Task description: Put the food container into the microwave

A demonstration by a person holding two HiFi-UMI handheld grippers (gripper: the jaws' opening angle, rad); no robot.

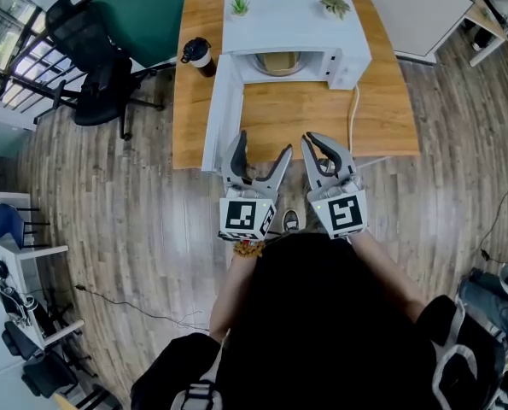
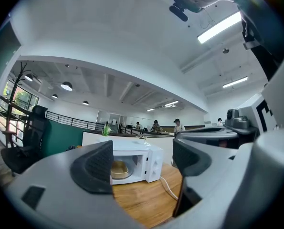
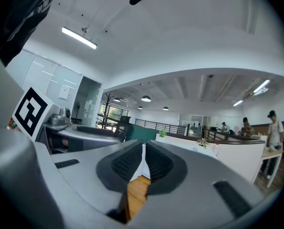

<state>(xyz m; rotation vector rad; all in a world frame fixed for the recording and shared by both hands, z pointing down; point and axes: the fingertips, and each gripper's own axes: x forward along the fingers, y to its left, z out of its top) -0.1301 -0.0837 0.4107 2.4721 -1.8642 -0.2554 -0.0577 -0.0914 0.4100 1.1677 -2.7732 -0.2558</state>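
The food container (image 1: 277,63) sits inside the open microwave (image 1: 298,26).
Your left claw (image 1: 264,146) is spread and empty, and your right claw (image 1: 316,140) is pressed together, both at the counter's (image 1: 309,120) near edge.

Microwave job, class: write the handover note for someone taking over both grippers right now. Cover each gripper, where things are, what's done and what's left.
Left gripper: open, empty, by the near edge of the table.
Right gripper: shut on nothing, beside the left one.
Food container: inside the microwave, whose door stands open to the left.
Done: the container is in.
Left: nothing of the placing; the door is not yet shut, if that is wanted.
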